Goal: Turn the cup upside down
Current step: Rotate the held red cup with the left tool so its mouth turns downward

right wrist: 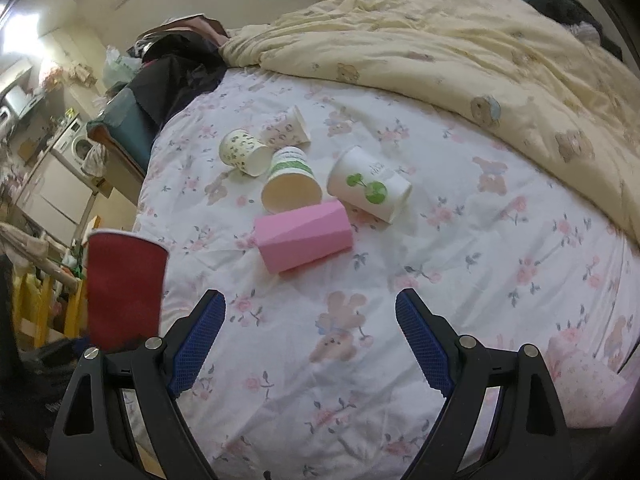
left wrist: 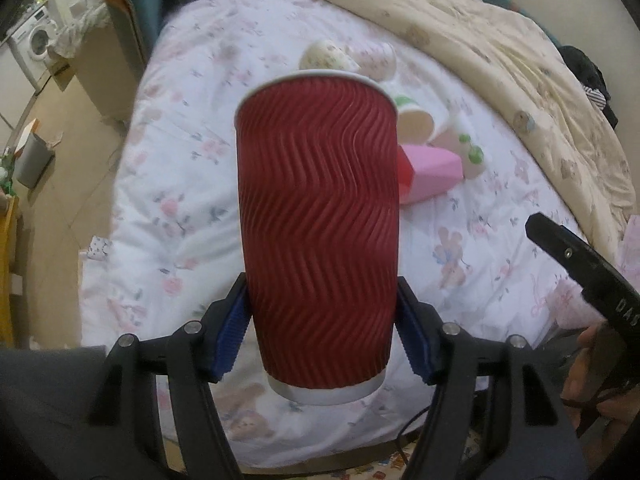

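Both jaws of left gripper clamp upright red cup; right gripper gapes wide.

Setting: a lived-in home, a bedroom opening onto a utility or kitchen corner. Evidence: a bed with a white floral sheet; a cream quilt printed with bears, heaped along the far side; dark clothing piled at the bed's edge; a front-loading washing machine beyond; a grey bin on the tan floor.
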Motion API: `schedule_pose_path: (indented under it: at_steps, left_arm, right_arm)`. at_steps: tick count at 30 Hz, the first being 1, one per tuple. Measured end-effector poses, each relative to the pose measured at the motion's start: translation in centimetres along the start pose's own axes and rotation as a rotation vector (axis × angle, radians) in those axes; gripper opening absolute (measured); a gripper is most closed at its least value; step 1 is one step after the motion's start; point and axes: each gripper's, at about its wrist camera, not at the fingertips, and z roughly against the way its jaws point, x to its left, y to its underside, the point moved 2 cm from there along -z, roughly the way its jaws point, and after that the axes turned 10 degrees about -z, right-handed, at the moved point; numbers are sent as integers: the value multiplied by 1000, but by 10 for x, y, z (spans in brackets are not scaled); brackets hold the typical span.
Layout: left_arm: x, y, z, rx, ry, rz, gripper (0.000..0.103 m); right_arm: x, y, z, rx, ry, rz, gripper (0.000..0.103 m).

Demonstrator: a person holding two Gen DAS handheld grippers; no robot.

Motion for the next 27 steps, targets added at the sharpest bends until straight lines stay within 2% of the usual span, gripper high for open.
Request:
schedule_pose_path:
  at_steps: [3,7,10,14,18,21,27]
  left_arm:
    - [8,-2,-5,-13,4,-3,64]
    - [12,-1,-15,-32,13,-15,64]
    - [13,-4,-18,-19,89,48,64]
    - [-1,-8,-8,-62,84,-27,64]
    - [-6,-5,-11,-38,108,-35,64]
    - [-11,-4,-18,-6,138,-45,64]
    - [-27,1,-21,11,152,-110,64]
  right_arm:
    - [9,1,-3,-10,20,46,90]
    - [16,4,-5,-9,-8,81,90]
    - [22,3,-4,-24,-17,118,90]
    - [27,-2,-4,-38,-60,110,90]
    - [31,-5,-8,-20,-82,112,90]
    - [34,-12,-12,7,-147,93,90]
    - [42,-9,-23,43,-196,69,90]
